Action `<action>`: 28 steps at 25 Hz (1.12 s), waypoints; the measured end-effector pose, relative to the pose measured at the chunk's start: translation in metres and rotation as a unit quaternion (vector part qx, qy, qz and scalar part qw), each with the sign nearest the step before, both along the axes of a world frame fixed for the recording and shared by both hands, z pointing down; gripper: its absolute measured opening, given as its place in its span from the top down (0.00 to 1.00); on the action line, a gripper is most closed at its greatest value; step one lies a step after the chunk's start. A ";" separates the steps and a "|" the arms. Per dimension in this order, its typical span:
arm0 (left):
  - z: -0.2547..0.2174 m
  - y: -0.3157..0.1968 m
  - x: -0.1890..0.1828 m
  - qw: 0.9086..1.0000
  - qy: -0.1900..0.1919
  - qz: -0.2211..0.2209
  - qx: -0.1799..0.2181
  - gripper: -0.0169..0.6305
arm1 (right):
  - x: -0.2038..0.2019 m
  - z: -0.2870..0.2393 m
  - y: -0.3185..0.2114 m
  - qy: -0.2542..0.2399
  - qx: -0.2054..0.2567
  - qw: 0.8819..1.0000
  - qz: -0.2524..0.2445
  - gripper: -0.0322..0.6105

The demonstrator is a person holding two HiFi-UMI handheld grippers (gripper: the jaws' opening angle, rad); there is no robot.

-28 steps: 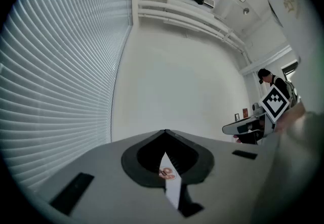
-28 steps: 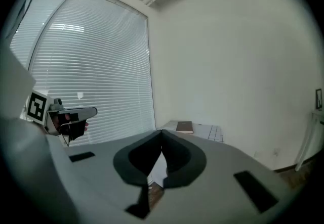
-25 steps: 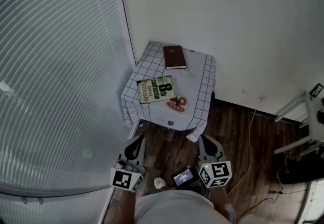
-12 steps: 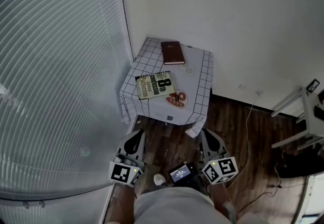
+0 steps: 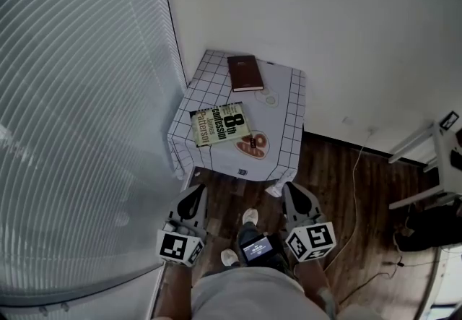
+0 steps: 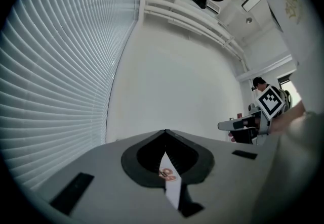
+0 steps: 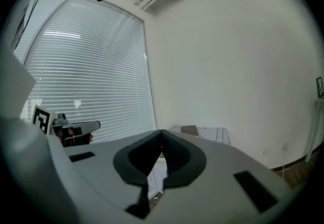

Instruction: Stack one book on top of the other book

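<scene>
A small table with a white checked cloth stands in the room's corner. A brown book lies at its far side. A green and yellow book lies nearer, by the left edge. My left gripper and right gripper hang side by side over the wooden floor, short of the table, both shut with nothing in them. In the right gripper view the brown book shows flat on the table beyond the closed jaws. The left gripper view shows only a sliver of the cloth between its closed jaws.
Window blinds fill the left side. A white wall runs behind the table. A cable trails over the wooden floor to the right, and a metal stand sits at the far right. The person's feet are between the grippers.
The view has shifted forward a little toward the table. Both grippers stay shut and have edged forward with it. The books have not moved.
</scene>
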State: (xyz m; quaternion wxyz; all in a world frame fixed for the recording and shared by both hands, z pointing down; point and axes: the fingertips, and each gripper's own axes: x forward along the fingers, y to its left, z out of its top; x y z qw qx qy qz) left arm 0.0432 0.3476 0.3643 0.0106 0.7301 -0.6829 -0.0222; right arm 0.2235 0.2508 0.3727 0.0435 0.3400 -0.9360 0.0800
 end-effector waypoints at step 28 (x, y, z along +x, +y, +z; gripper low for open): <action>0.025 -0.217 -0.074 0.997 -0.025 -0.023 -0.064 0.96 | -0.085 0.023 -0.201 0.012 -0.014 0.999 -0.051 0.94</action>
